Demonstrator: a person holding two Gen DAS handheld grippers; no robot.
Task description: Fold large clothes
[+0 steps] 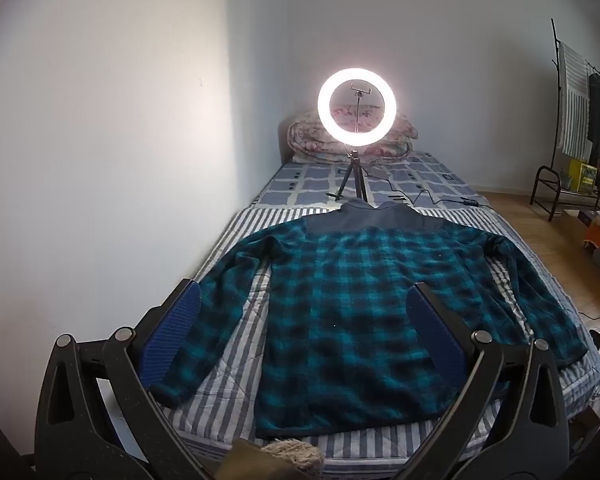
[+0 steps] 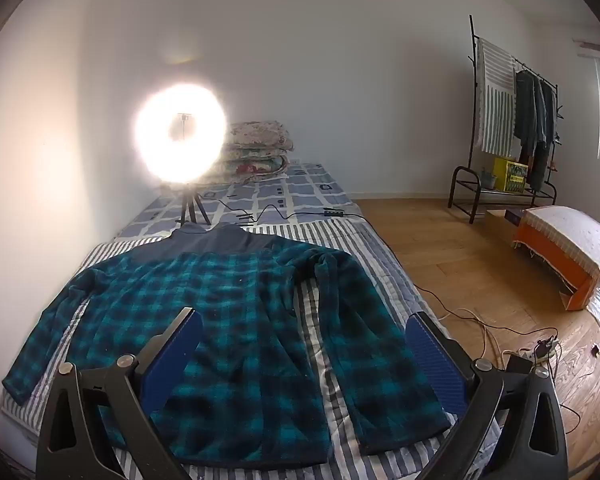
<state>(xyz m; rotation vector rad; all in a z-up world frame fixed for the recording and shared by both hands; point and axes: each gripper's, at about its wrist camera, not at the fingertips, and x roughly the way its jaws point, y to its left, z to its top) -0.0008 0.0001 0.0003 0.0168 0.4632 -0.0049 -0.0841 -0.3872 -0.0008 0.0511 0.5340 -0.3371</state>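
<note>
The jacket (image 1: 352, 320) is teal and black plaid with a plain dark blue-grey yoke and collar. It lies on a blanket (image 1: 228, 384) of grey and white stripes; farther up, the bed sheet (image 1: 412, 176) shows pale blue squares on white. The folded quilt (image 2: 260, 148) at the head has a faded pink and cream floral print. The ring light (image 1: 357, 107) glows white on a black tripod. Each tool has black arms with blue ribbed pads (image 1: 172, 332). The floor (image 2: 460, 256) is honey-brown wood. On the black rack (image 2: 500, 120) hang a green-and-white striped cloth and dark garments, above a yellow box (image 2: 510, 176). An orange box (image 2: 560, 264) has a white cover.
</note>
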